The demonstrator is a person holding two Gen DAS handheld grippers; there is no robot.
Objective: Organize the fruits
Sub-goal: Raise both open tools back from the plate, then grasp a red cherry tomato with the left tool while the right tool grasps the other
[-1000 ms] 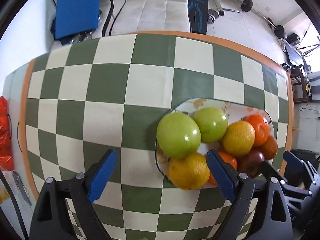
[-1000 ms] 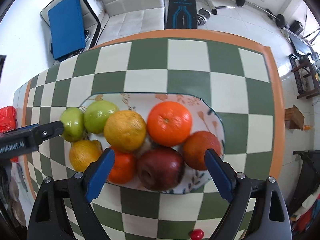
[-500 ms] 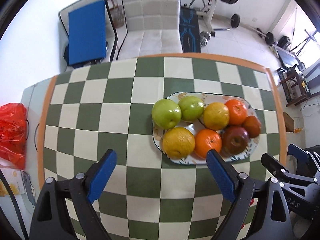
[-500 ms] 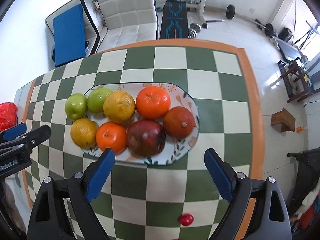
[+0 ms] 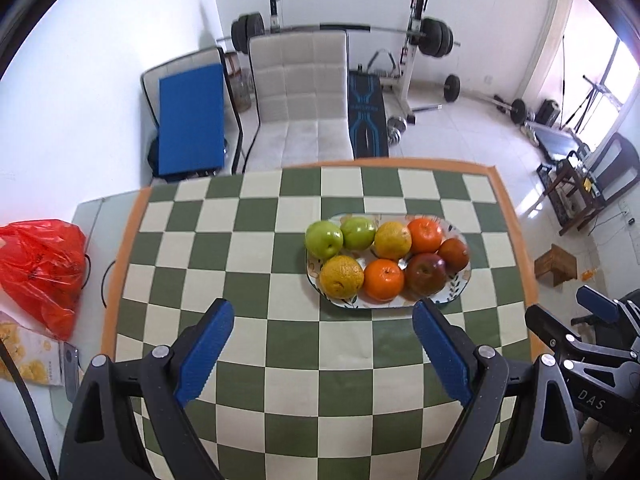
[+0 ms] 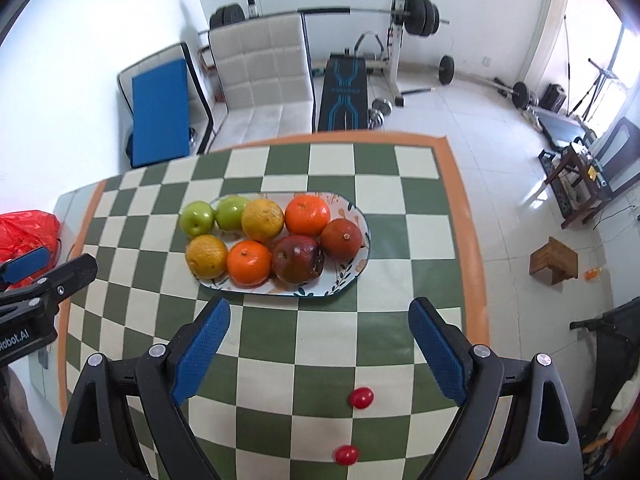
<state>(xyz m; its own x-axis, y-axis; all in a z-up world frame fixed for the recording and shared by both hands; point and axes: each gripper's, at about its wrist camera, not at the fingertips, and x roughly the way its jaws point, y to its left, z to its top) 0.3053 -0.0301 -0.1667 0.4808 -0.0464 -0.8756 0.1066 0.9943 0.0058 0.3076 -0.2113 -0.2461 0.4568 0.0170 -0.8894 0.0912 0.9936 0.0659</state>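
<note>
While fruit fills the plate (image 6: 362, 216), both hand-held grippers empty, spread wide

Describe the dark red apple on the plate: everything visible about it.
The dark red apple is round and glossy, deep maroon with darker blotches and a few pale specks. Its stem dimple is tipped toward the left in the right wrist view. It rests in the near row of the oval floral plate, between an orange on its left and a reddish-brown fruit on its right, apparently touching both. Another orange sits just behind it. Neither gripper touches it.
</note>
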